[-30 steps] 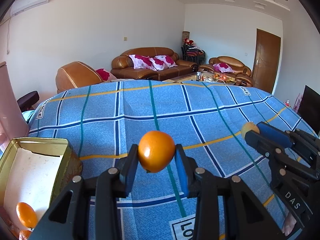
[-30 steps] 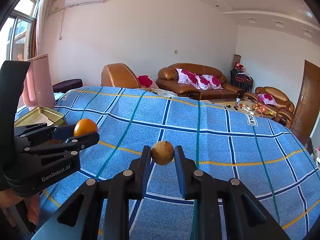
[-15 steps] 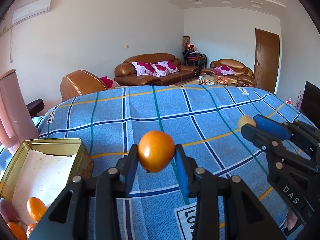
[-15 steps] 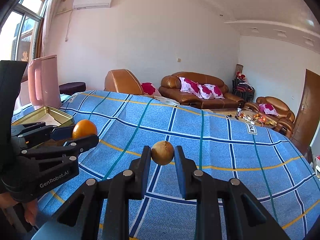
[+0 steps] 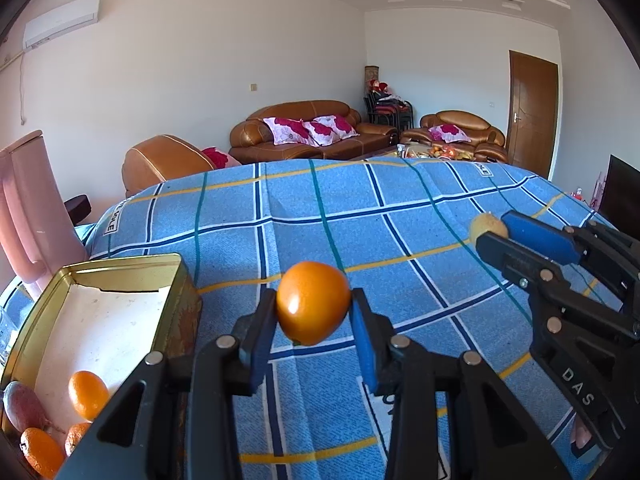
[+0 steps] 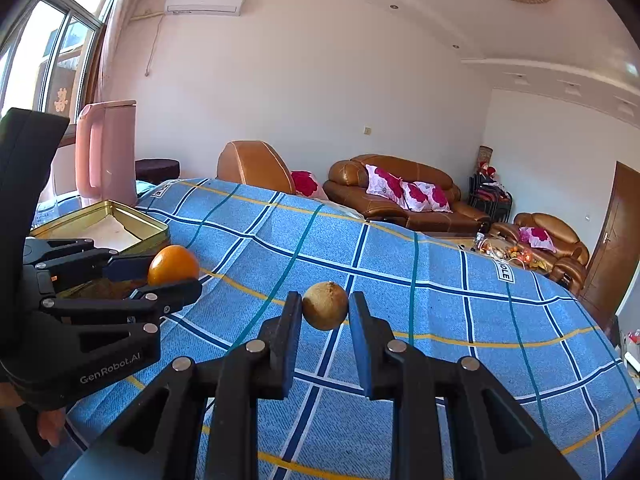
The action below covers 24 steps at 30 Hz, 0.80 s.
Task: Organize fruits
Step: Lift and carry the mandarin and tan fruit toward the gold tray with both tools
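My left gripper (image 5: 314, 312) is shut on an orange (image 5: 313, 302), held above the blue checked cloth just right of an open gold tin (image 5: 120, 264). The tin holds several small oranges (image 5: 87, 394) and a reddish-purple fruit (image 5: 22, 406) at its near end. My right gripper (image 6: 325, 312) is shut on a small brownish-yellow round fruit (image 6: 325, 305), off to the right of the left one. In the right wrist view the left gripper (image 6: 176, 276) with its orange (image 6: 173, 265) shows at the left, in front of the tin (image 6: 120, 216).
A blue checked cloth (image 5: 400, 220) covers the table. A tall pink jug (image 6: 106, 152) stands behind the tin at the left edge. Brown sofas, an armchair and a low table with items lie beyond the far edge. A fingertip shows under each gripper.
Both grippers have shifted left toward the tin with their fruits still held. More of the tin and the fruits inside it has come into the left wrist view.
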Tool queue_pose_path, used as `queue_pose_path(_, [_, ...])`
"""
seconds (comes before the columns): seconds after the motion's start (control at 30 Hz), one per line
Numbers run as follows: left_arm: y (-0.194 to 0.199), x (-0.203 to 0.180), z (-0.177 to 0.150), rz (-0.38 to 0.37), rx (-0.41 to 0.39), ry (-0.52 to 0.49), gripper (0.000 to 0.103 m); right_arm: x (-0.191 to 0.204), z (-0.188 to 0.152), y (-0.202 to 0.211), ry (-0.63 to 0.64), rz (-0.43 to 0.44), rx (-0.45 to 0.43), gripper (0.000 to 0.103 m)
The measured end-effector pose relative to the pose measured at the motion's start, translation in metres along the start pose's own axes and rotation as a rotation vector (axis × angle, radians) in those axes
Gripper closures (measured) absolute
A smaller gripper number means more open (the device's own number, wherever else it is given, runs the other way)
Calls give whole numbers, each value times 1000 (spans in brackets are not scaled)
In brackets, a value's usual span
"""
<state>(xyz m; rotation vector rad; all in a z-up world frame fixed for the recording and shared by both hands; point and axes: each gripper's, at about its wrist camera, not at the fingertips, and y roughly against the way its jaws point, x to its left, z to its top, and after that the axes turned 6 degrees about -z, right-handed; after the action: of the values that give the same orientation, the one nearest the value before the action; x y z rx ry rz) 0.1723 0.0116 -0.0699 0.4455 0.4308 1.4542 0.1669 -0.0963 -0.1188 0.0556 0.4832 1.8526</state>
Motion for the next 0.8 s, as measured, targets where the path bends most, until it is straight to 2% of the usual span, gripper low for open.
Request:
queue_pose_path(0.3, [24, 5, -11, -2, -33, -10, 65, 8, -1, 10, 35, -4, -32, 77])
queue_pose_path(0.8, [62, 22, -27, 9, -72, -9, 65, 27, 5, 34, 17, 89, -68, 77])
